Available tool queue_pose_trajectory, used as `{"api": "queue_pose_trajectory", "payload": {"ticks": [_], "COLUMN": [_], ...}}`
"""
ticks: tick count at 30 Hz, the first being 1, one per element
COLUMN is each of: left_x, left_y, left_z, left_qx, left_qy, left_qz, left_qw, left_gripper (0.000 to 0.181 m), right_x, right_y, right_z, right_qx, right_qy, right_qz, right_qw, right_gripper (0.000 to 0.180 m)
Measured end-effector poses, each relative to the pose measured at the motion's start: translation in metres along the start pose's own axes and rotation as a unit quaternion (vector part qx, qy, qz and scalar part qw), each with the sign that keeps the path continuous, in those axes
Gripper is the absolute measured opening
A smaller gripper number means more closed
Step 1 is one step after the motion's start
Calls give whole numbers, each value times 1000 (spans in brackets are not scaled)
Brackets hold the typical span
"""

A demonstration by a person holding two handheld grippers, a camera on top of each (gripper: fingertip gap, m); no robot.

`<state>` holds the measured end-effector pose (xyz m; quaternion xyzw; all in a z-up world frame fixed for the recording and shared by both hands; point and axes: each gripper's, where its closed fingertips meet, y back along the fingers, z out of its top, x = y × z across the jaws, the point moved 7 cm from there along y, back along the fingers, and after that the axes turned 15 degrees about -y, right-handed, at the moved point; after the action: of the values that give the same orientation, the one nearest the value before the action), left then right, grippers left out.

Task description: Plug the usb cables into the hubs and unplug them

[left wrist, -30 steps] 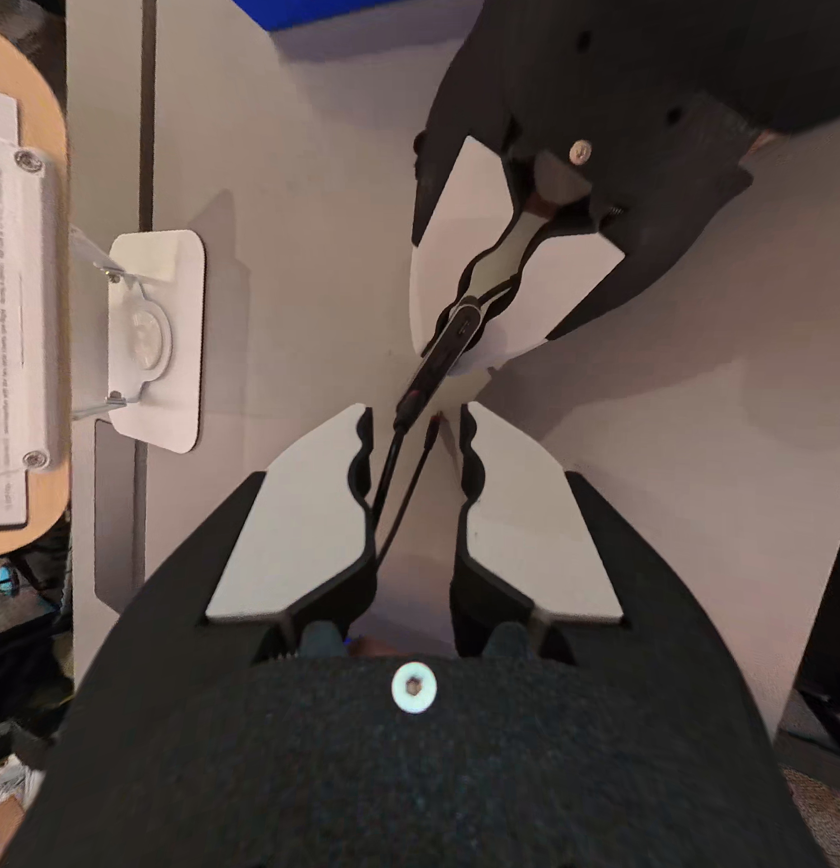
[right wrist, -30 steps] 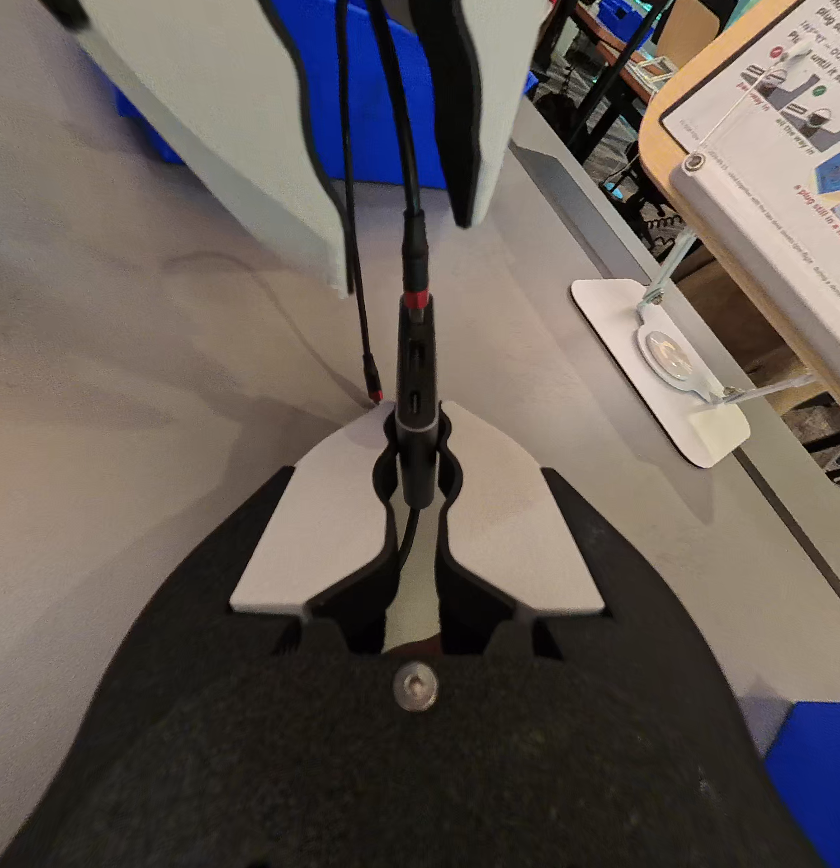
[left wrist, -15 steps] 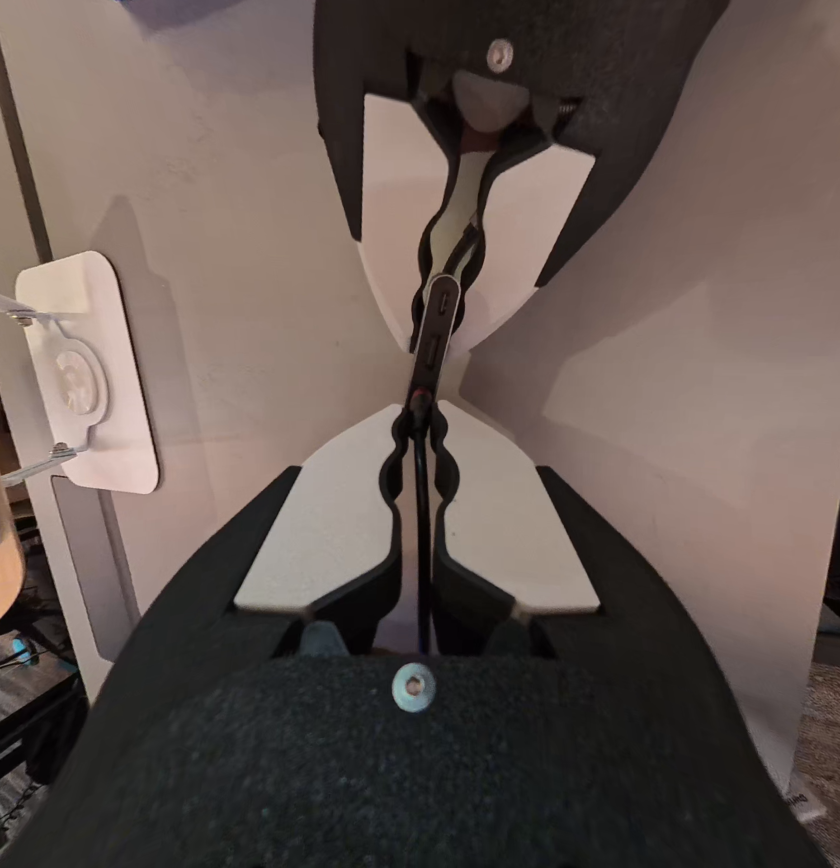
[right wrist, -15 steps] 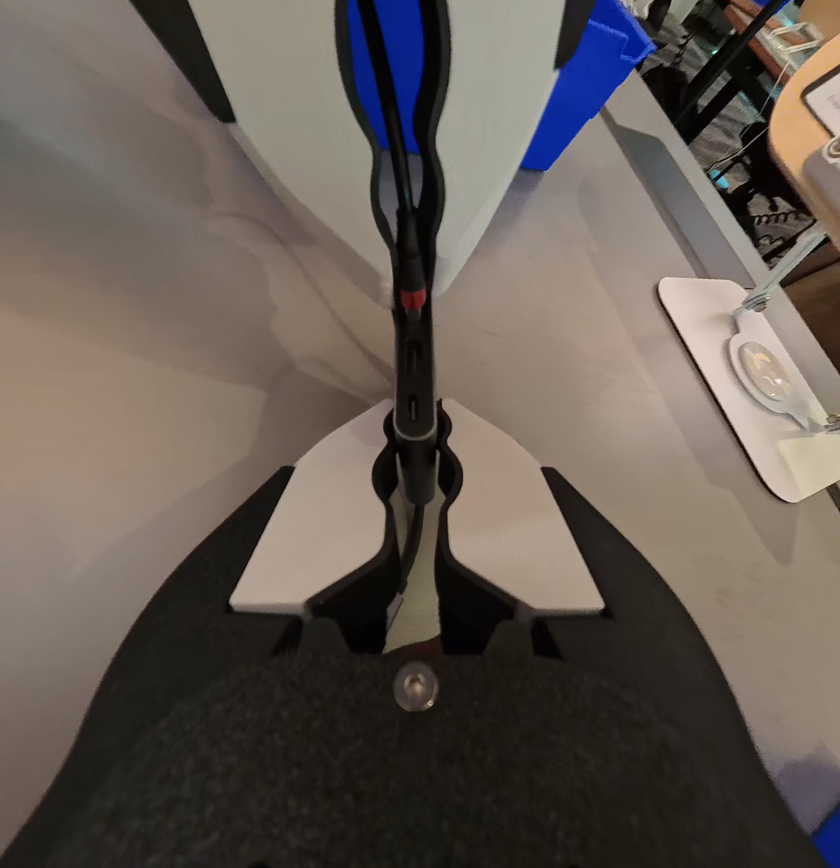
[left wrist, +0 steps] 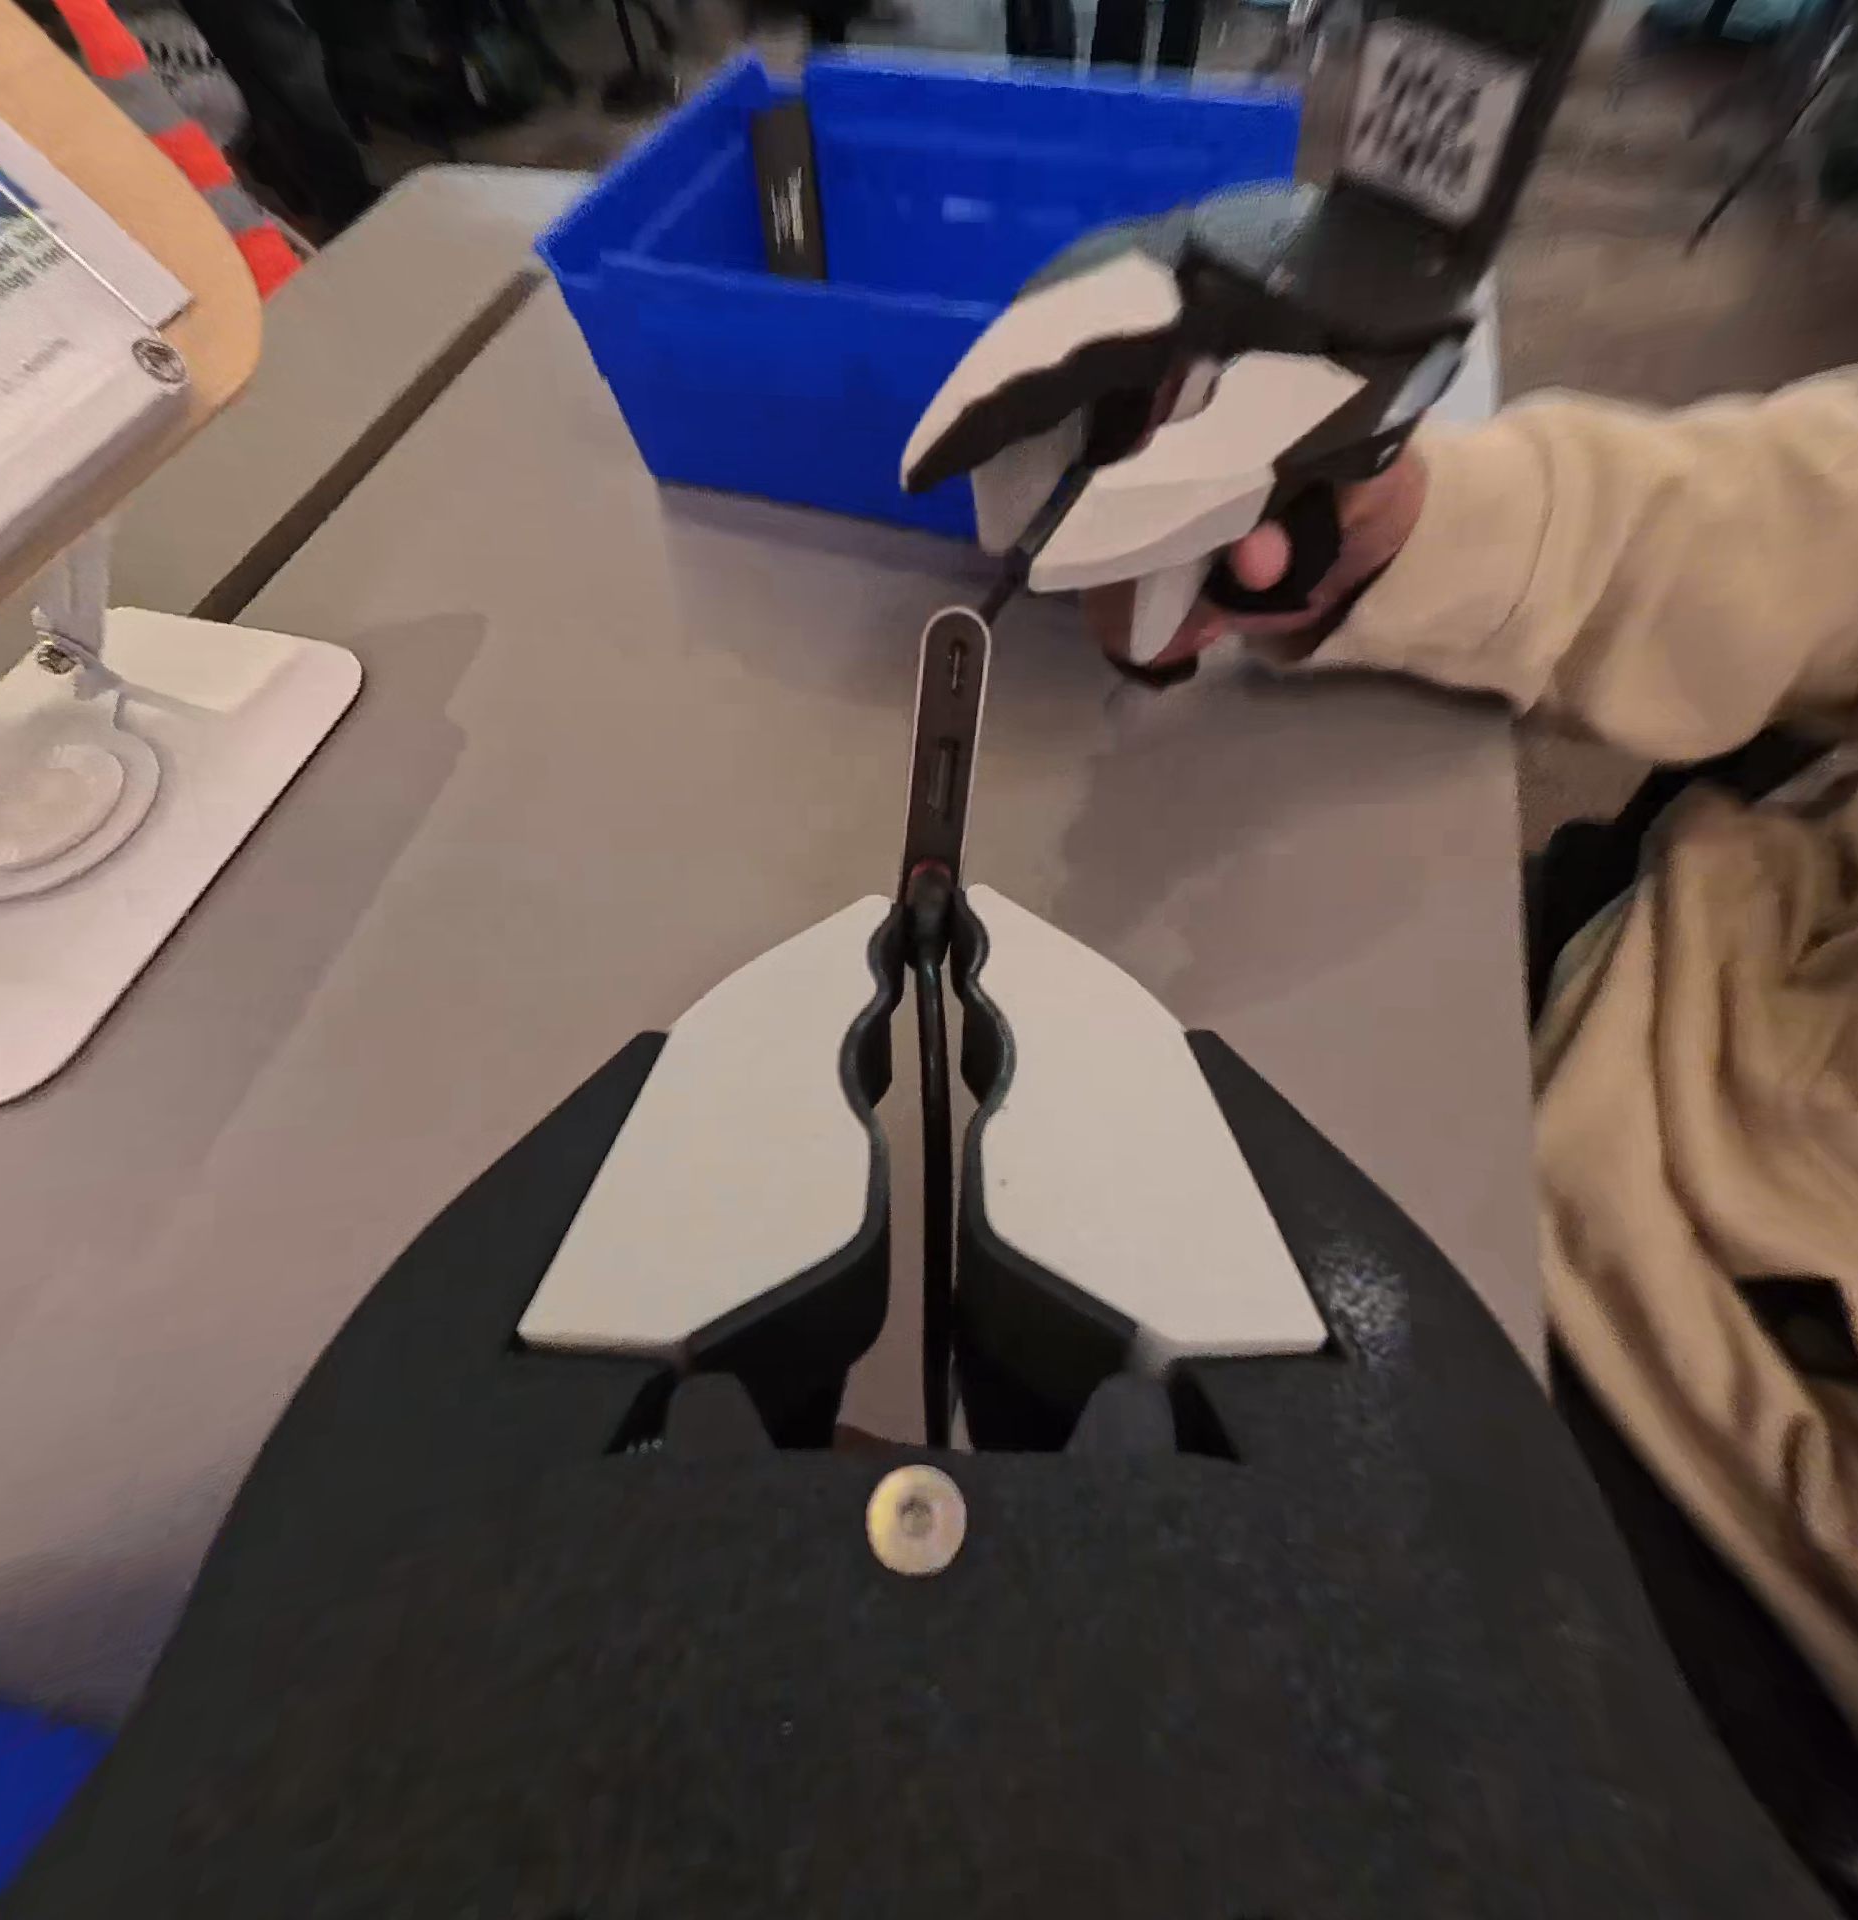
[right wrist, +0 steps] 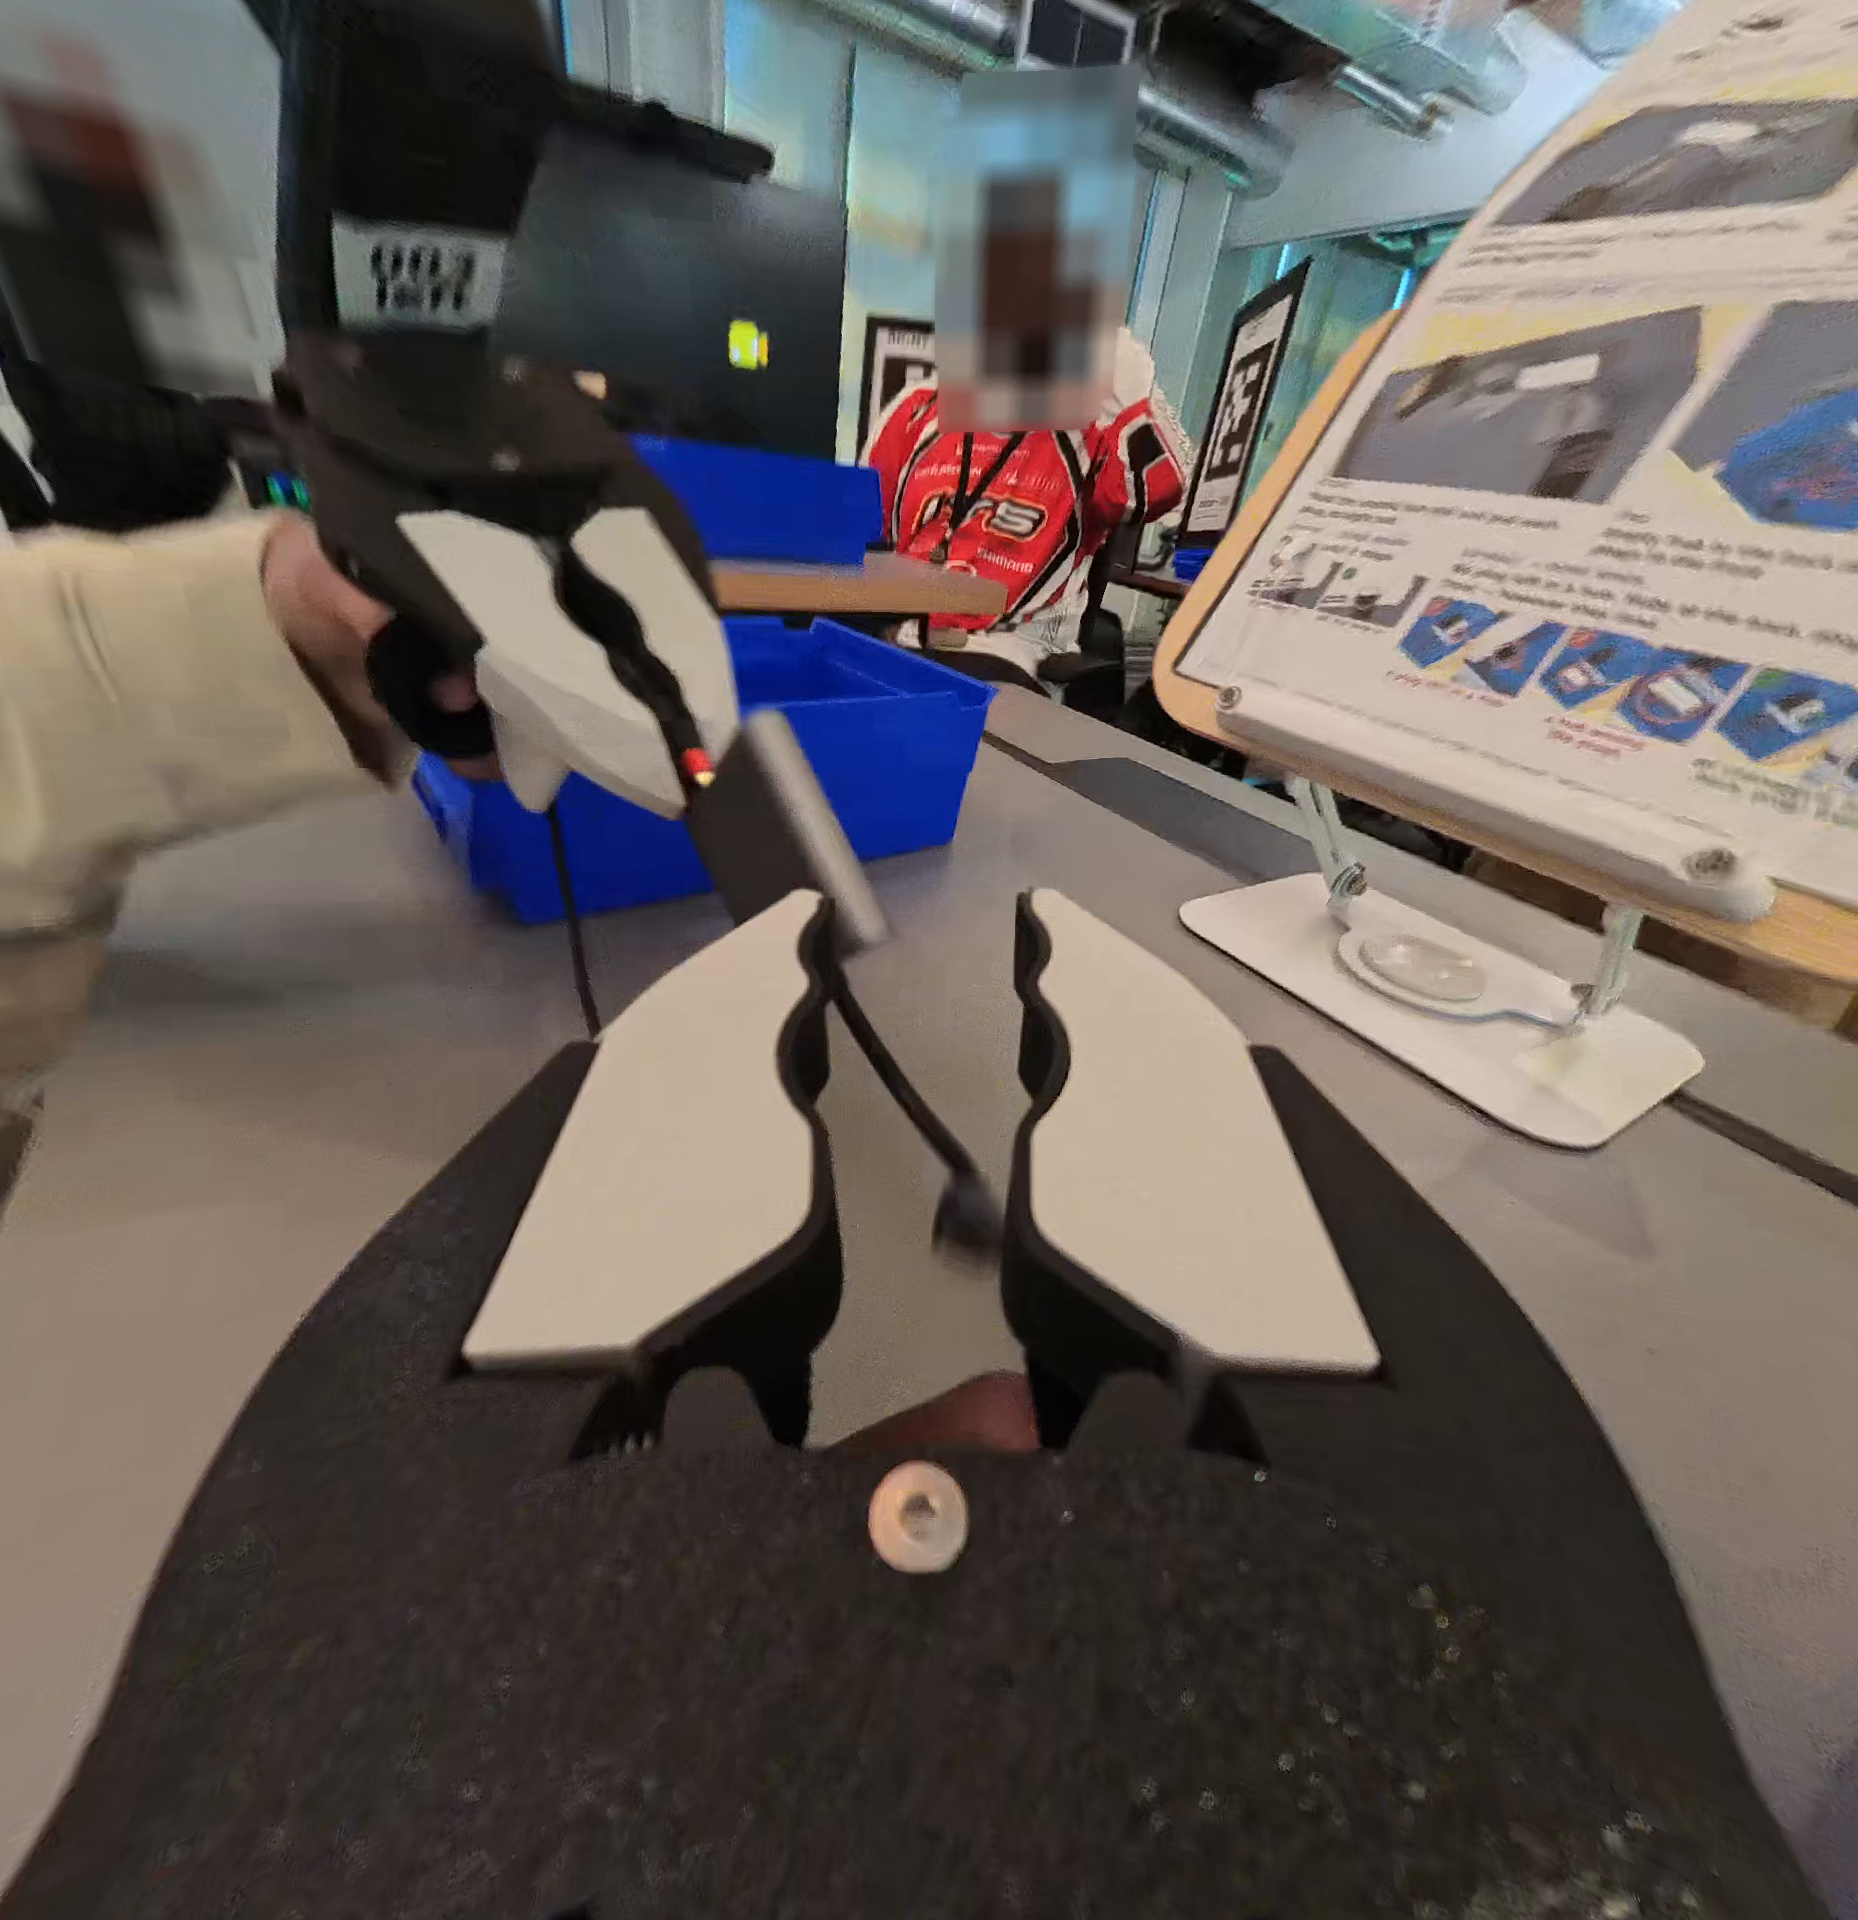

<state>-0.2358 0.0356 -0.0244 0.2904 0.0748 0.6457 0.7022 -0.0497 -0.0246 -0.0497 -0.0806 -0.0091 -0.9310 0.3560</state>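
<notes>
At twelve o'clock from the left gripper (left wrist: 927,914), clamped on the red-collared USB plug (left wrist: 927,891), the hub (left wrist: 944,750) is released by the right gripper (right wrist: 920,914), now spread wide, so unplugging is judged next.

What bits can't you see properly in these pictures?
- Left wrist view: the join between plug and hub is covered by the tips of the left gripper.
- Left wrist view: the black thing in the bin is too blurred to name.
- Right wrist view: the hub's own cable end, inside the open right gripper, is motion-blurred.
</notes>
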Motion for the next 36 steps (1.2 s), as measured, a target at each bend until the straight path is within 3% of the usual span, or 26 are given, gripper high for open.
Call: {"api": "queue_pose_trajectory", "payload": {"ticks": [2,4,7,12,14,17,23,25,32,36], "left_x": [1,0,-4,-19,-25,-31,-35,-35,-39,-40], "left_y": [12,19,18,1,-10,-17,-17,-11,-9,-13], "left_z": [-1,1,3,9,11,17,17,18,21,18], "left_qx": [-55,-113,-178,-244,-240,-251,-171,-156,-104,-92], "left_qy": [34,66,103,137,134,136,104,87,41,35], "left_qz": [4,8,-1,-46,-53,-77,-83,-79,-86,-97], "left_qw": [998,991,979,959,960,955,976,981,990,990], "left_gripper": [8,8,8,8,8,8,10,19,18,7], "right_x": [-9,-1,19,37,39,35,31,28,27,30], "right_y": [4,2,-11,-18,-17,-9,-4,-3,-3,-3], "right_z": [0,-3,-10,-6,-4,1,-1,-1,-3,-5], "right_qx": [-4,6,34,8,-1,-26,32,43,69,77], "right_qy": [-56,-104,-117,-175,-188,-180,-157,-157,-175,-170], "right_qz": [13,78,130,193,212,221,247,248,271,277], "right_qw": [998,991,984,965,959,958,956,955,944,943], "right_gripper": [39,40,53,48,41,14,12,12,12,12]}}
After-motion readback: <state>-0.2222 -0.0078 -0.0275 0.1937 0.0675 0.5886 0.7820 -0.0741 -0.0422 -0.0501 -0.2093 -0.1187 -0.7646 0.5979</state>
